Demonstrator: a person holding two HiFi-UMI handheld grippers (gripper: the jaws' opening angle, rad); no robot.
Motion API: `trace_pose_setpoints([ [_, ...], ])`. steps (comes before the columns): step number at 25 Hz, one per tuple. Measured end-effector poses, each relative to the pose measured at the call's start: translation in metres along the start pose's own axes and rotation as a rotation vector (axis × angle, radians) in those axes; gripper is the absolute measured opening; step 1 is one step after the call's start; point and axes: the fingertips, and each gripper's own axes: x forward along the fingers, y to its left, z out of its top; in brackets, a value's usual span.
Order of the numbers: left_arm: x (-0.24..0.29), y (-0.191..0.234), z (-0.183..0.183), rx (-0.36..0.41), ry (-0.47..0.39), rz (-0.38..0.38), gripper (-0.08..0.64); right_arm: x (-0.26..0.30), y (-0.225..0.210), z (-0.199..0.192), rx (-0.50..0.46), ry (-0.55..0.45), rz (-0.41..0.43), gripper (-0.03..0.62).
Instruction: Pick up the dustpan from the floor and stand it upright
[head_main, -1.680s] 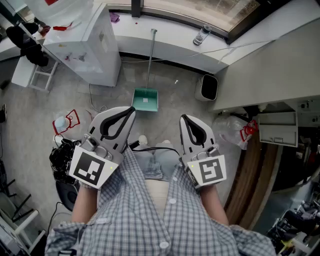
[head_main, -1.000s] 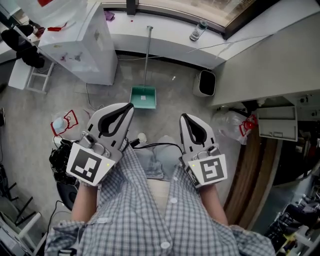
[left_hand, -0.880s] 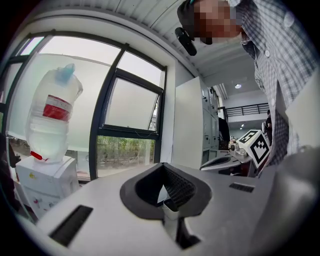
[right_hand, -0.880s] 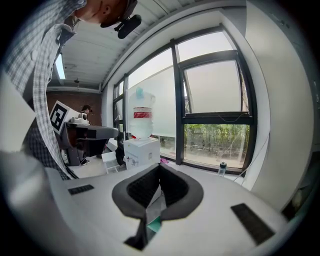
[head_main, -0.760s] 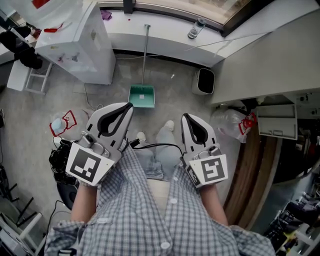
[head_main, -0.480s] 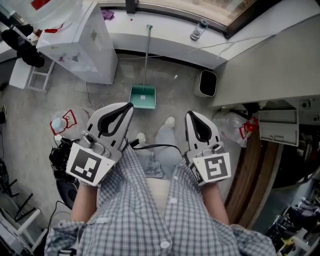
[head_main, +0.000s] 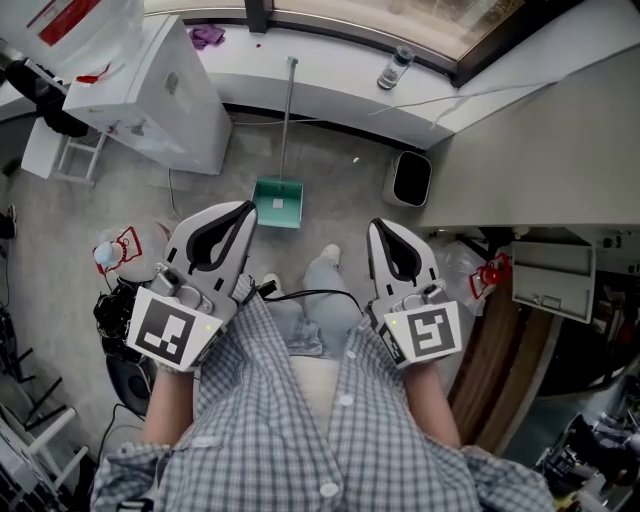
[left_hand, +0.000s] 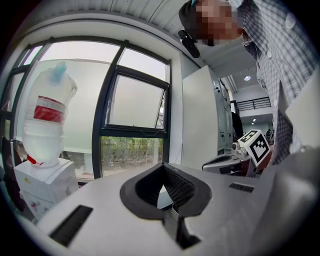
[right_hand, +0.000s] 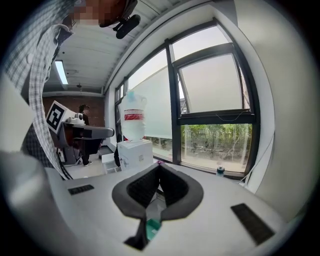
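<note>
My left gripper (head_main: 243, 208) and right gripper (head_main: 378, 228) are both closed, jaws together with nothing between them; since a moment ago I have stepped forward, and one shoe (head_main: 330, 253) now shows between them; the green dustpan (head_main: 277, 203) sits on the floor (head_main: 345, 190) just ahead of the left gripper, nearer than before; its long handle (head_main: 286, 120) runs toward the white sill (head_main: 340, 95).

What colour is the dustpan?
The dustpan is teal green. It shows best in the head view.
</note>
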Motion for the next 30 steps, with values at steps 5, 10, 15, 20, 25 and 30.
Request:
trace_pose_setpoints([
  [5,0.038,-0.01,0.004,0.008,0.009,0.029,0.006,0.003,-0.044,0.0,0.01,0.003,0.01,0.007],
  [10,0.07,-0.024,0.003,-0.004,0.032,0.046,0.006,0.001,-0.083,0.0,0.011,-0.001,0.025,0.006],
  [15,0.094,-0.031,0.013,-0.022,0.0,0.086,0.006,-0.003,-0.117,-0.003,0.01,-0.001,0.037,0.006],
  [20,0.103,-0.031,0.015,-0.028,0.003,0.125,0.006,0.0,-0.136,-0.01,0.026,0.011,0.05,0.006],
  [25,0.104,-0.02,0.016,-0.026,0.017,0.154,0.006,0.012,-0.137,-0.01,0.041,0.013,0.068,0.007],
  [30,0.112,-0.001,0.02,-0.031,0.006,0.155,0.007,0.027,-0.133,-0.004,0.035,0.012,0.072,0.007],
])
